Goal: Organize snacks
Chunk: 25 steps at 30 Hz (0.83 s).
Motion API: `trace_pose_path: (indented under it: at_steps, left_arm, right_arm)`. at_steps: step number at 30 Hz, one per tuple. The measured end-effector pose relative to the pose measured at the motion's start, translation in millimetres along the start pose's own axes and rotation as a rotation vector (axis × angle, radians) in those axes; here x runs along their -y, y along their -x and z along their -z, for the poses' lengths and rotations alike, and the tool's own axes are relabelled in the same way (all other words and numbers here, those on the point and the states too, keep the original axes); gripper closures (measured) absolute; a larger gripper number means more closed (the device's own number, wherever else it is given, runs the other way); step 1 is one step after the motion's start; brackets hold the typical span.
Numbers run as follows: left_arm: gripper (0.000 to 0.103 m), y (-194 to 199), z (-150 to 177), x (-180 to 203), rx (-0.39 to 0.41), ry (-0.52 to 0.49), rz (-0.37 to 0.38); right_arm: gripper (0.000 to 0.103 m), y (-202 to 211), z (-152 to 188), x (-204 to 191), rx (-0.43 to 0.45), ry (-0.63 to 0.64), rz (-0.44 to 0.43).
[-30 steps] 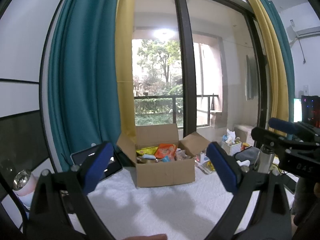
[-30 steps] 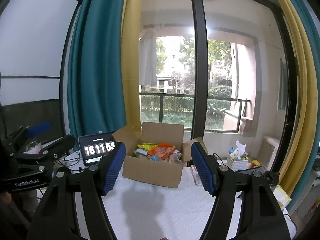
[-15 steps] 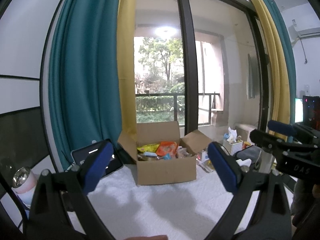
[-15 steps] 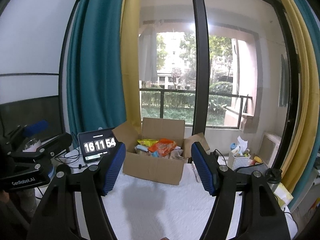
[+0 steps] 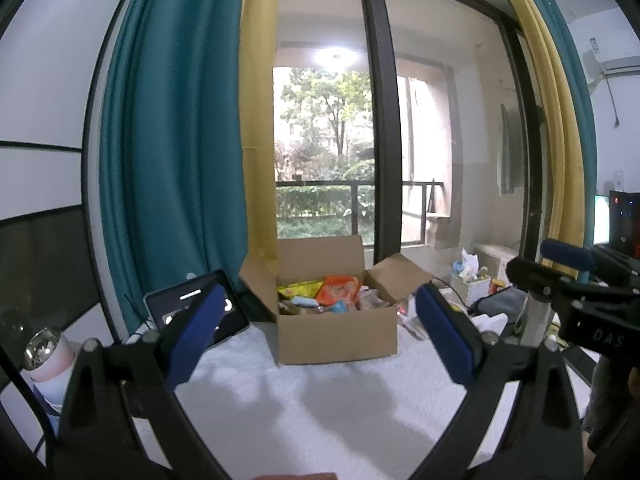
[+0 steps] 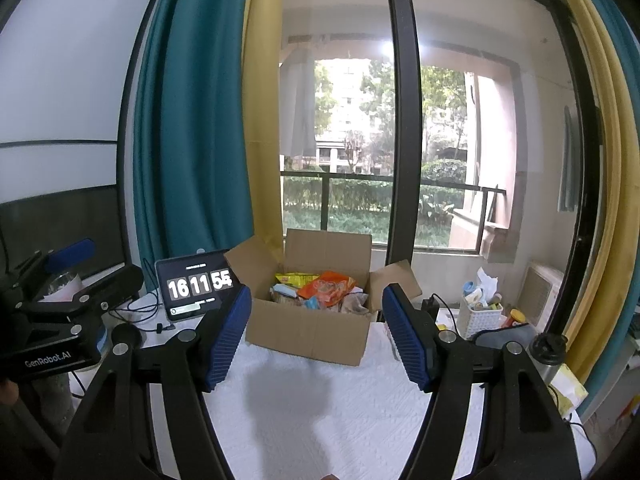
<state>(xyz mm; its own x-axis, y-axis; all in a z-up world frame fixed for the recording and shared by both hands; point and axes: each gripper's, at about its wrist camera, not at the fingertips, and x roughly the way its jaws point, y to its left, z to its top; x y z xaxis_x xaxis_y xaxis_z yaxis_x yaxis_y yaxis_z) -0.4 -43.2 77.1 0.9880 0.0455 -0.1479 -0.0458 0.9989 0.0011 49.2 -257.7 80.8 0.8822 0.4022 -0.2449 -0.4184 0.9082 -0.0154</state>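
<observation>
An open cardboard box (image 5: 338,336) stands on the white tablecloth (image 5: 320,408) by the window; it also shows in the right wrist view (image 6: 308,332). It holds several snack packets, among them an orange bag (image 5: 336,290) (image 6: 326,288) and a yellow bag (image 5: 298,289) (image 6: 294,279). My left gripper (image 5: 320,336) is open and empty, held above the cloth short of the box. My right gripper (image 6: 316,336) is open and empty too, also short of the box. Each gripper shows at the edge of the other's view.
A tablet (image 6: 198,286) showing a clock leans left of the box. A white basket (image 6: 478,314) of small items, a cup (image 6: 550,356) and cables lie at the right. A tumbler (image 5: 44,356) stands at far left. Curtains and a window are behind.
Both views have tilted down a little and drawn slightly nearer, so the box sits lower and larger. Both grippers stay open and empty.
</observation>
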Motion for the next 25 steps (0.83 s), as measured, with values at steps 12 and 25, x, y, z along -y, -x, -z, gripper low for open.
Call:
trace_pose_path:
  at_steps: [12, 25]
  left_arm:
    - [0.006, -1.0, 0.9, 2.6, -0.003, -0.001, 0.014]
    - [0.006, -0.9, -2.6, 0.0, -0.031, 0.008, 0.031]
  right_arm:
    - [0.032, -0.1, 0.0, 4.4, -0.002, -0.002, 0.004]
    - [0.032, -2.6, 2.7, 6.6, -0.008, -0.002, 0.0]
